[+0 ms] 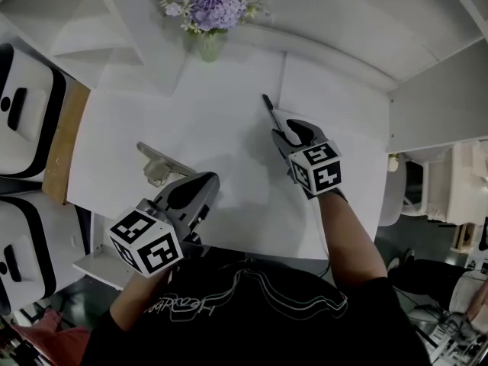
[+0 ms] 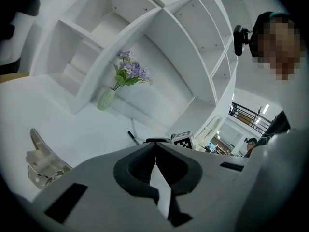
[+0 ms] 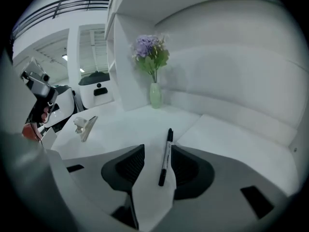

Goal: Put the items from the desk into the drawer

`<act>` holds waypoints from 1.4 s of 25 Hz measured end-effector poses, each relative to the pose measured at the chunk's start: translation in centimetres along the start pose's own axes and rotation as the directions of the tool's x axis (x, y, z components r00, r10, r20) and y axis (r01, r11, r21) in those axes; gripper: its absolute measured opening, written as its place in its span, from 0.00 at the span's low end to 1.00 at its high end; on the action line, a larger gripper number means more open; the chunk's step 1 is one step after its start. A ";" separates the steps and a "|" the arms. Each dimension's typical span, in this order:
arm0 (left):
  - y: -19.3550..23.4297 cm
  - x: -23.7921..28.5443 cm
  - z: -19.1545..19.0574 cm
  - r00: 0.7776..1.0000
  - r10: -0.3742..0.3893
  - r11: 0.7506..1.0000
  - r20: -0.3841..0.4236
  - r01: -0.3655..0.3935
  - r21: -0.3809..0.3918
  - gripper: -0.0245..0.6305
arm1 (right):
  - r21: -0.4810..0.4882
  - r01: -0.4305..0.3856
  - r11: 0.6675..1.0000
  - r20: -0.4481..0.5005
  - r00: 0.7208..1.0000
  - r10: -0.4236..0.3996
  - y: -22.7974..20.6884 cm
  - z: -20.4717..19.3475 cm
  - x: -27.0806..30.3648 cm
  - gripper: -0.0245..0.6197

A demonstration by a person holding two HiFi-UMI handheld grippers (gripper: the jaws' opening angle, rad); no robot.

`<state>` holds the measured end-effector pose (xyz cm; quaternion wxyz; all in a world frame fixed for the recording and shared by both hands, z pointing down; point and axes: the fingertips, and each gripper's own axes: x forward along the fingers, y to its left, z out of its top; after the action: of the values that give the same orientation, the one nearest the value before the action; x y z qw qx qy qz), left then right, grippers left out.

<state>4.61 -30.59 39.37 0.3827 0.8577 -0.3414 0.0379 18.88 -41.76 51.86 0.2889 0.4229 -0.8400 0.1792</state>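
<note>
A black pen (image 1: 269,105) lies on the white desk (image 1: 229,143). My right gripper (image 1: 290,133) is at its near end. In the right gripper view the pen (image 3: 165,156) lies between the jaws of the right gripper (image 3: 158,149), which stand open, and the pads do not press on it. A metal binder clip (image 1: 156,166) rests at the desk's left. My left gripper (image 1: 200,186) hovers just to its right, near the front edge. Seen from the left gripper view, the left gripper (image 2: 155,145) is shut with nothing in it, and the clip (image 2: 41,161) sits low at left.
A green vase of purple flowers (image 1: 207,21) stands at the back of the desk against white shelving (image 2: 145,28). A white panel (image 1: 95,265) juts out under the desk's front left corner. White and black furniture (image 1: 23,105) stands left of the desk.
</note>
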 end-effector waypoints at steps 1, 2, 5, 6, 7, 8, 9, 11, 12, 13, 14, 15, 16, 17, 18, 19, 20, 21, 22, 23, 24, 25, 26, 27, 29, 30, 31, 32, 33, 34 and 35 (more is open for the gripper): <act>0.3 0.1 0.0 1.000 0.002 1.000 -0.002 -0.002 -0.005 0.07 | 0.005 0.006 1.000 -0.018 1.000 -0.006 -0.4 -0.3 0.7 0.29; 0.6 0.2 0.0 1.000 0.004 1.000 -0.005 -0.004 -0.010 0.07 | 0.008 0.013 1.000 -0.034 0.999 -0.013 -0.8 -0.6 1.2 0.29; 1.3 0.5 -0.1 1.000 0.009 1.000 -0.012 -0.010 -0.023 0.07 | 0.012 0.027 1.000 -0.070 0.997 -0.026 -1.7 -1.1 2.5 0.29; 1.5 0.5 -0.1 1.000 0.011 1.000 -0.013 -0.012 -0.027 0.07 | 0.014 0.029 0.999 -0.080 0.996 -0.028 -2.0 -1.2 2.9 0.29; 1.6 0.6 -0.1 1.000 0.013 0.999 -0.013 -0.013 -0.030 0.07 | 0.014 0.031 0.999 -0.091 0.995 -0.029 -2.1 -1.3 3.2 0.29; 1.8 0.6 -0.1 1.000 0.015 0.999 -0.013 -0.015 -0.032 0.07 | 0.012 0.033 0.999 -0.103 0.994 -0.032 -2.3 -1.5 3.5 0.29; 1.9 0.7 -0.1 1.000 0.017 0.999 -0.013 -0.017 -0.033 0.07 | 0.006 0.037 0.999 -0.115 0.993 -0.036 -2.4 -1.6 3.7 0.28; 2.1 0.7 -0.1 1.000 0.021 0.999 -0.013 -0.021 -0.036 0.07 | -0.006 0.040 0.999 -0.131 0.991 -0.041 -2.4 -1.9 4.0 0.27; 2.3 0.7 -0.1 1.000 0.023 0.999 -0.013 -0.023 -0.038 0.07 | -0.008 0.040 0.999 -0.134 0.990 -0.041 -2.4 -2.0 4.0 0.26; 2.4 0.7 0.0 1.000 0.025 0.999 -0.012 -0.025 -0.040 0.07 | -0.007 0.038 0.999 -0.137 0.990 -0.039 -2.3 -2.0 4.0 0.25; 2.5 0.6 0.0 1.000 0.026 0.999 -0.011 -0.027 -0.042 0.07 | -0.005 0.035 0.999 -0.139 0.990 -0.036 -2.3 -2.0 4.0 0.25; 2.5 0.6 0.0 1.000 0.027 0.999 -0.010 -0.028 -0.044 0.07 | -0.003 0.031 1.000 -0.142 0.989 -0.031 -2.2 -2.0 4.1 0.24; 2.6 0.6 0.1 1.000 0.028 0.999 -0.008 -0.029 -0.046 0.07 | 0.000 0.026 1.000 -0.146 0.989 -0.026 -2.1 -2.0 4.1 0.22; 2.6 0.6 0.1 1.000 0.029 0.998 -0.007 -0.029 -0.047 0.07 | 0.006 0.023 1.000 -0.151 0.988 -0.022 -2.0 -2.0 4.2 0.21; 2.7 0.6 0.1 1.000 0.030 0.998 -0.007 -0.031 -0.048 0.07 | 0.013 0.021 1.000 -0.157 0.987 -0.019 -2.0 -2.0 4.2 0.20; 2.7 0.6 0.1 0.999 0.034 0.998 -0.007 -0.034 -0.046 0.07 | 0.020 0.020 1.000 -0.162 0.987 -0.016 -2.0 -2.0 4.2 0.20; 2.7 0.6 0.0 0.999 0.041 0.999 -0.010 -0.041 -0.036 0.07 | 0.027 0.017 0.999 -0.165 0.986 -0.012 -2.0 -2.1 4.2 0.20; 2.8 0.5 0.0 0.999 0.051 0.999 -0.014 -0.051 -0.019 0.07 | 0.035 0.015 0.999 -0.167 0.986 -0.009 -2.1 -2.1 4.3 0.20; 2.8 0.5 -0.1 0.998 0.060 0.998 -0.018 -0.060 0.001 0.07 | 0.044 0.015 0.999 -0.168 0.986 -0.008 -2.2 -2.1 4.3 0.19; 2.8 0.5 -0.2 0.998 0.066 0.998 -0.022 -0.066 0.016 0.07 | 0.053 0.017 0.998 -0.170 0.985 -0.008 -2.4 -2.2 4.4 0.15; 2.7 0.4 -0.3 0.997 0.068 0.998 -0.024 -0.067 0.020 0.07 | 0.062 0.019 0.998 -0.172 0.985 -0.008 -2.5 -2.2 4.4 0.14; 2.7 0.4 -0.5 0.998 0.065 0.998 -0.024 -0.064 0.017 0.07 | 0.068 0.019 0.997 -0.174 0.985 -0.007 -2.6 -2.2 4.4 0.14; 2.7 0.4 -0.6 0.998 0.060 0.998 -0.021 -0.060 0.011 0.07 | 0.071 0.020 0.997 -0.176 0.984 -0.007 -2.7 -2.2 4.4 0.14; 2.6 0.3 -0.6 0.998 0.058 0.998 -0.018 -0.057 0.007 0.07 | 0.070 0.021 0.997 -0.177 0.984 -0.008 -2.7 -2.2 4.4 0.14; 2.1 0.2 -0.5 0.998 0.060 0.998 -0.016 -0.060 0.004 0.07 | 0.069 0.027 0.997 -0.171 0.985 -0.015 -2.7 -2.1 4.2 0.14; 1.8 0.1 -0.5 0.998 0.061 0.998 -0.015 -0.061 0.006 0.07 | 0.074 0.029 0.997 -0.162 0.987 -0.017 -2.7 -2.0 4.0 0.14; 1.5 0.0 -0.6 0.998 0.061 0.998 -0.014 -0.061 0.008 0.07 | 0.084 0.029 0.996 -0.150 0.989 -0.016 -2.6 -2.0 3.8 0.14; 1.2 -0.1 -0.6 0.998 0.061 0.998 -0.012 -0.061 0.010 0.07 | 0.098 0.026 0.995 -0.137 0.990 -0.013 -2.5 -1.9 3.4 0.14; 1.0 -0.3 -0.7 0.998 0.061 0.998 -0.010 -0.061 0.011 0.07 | 0.114 0.022 0.993 -0.124 0.992 -0.008 -2.3 -1.7 3.1 0.14; 0.8 -0.4 -0.7 0.998 0.062 0.998 -0.007 -0.062 0.012 0.07 | 0.130 0.016 0.991 -0.111 0.994 -0.002 -2.2 -1.6 2.7 0.14; 0.6 -0.6 -0.8 0.998 0.063 0.998 -0.004 -0.063 0.013 0.07 | 0.145 0.009 0.989 -0.097 0.995 0.006 -1.9 -1.3 2.2 0.14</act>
<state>3.93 -29.99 40.08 0.3766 0.8488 -0.3670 0.0541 19.84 -43.49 54.38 0.2978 0.4343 -0.8094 0.2601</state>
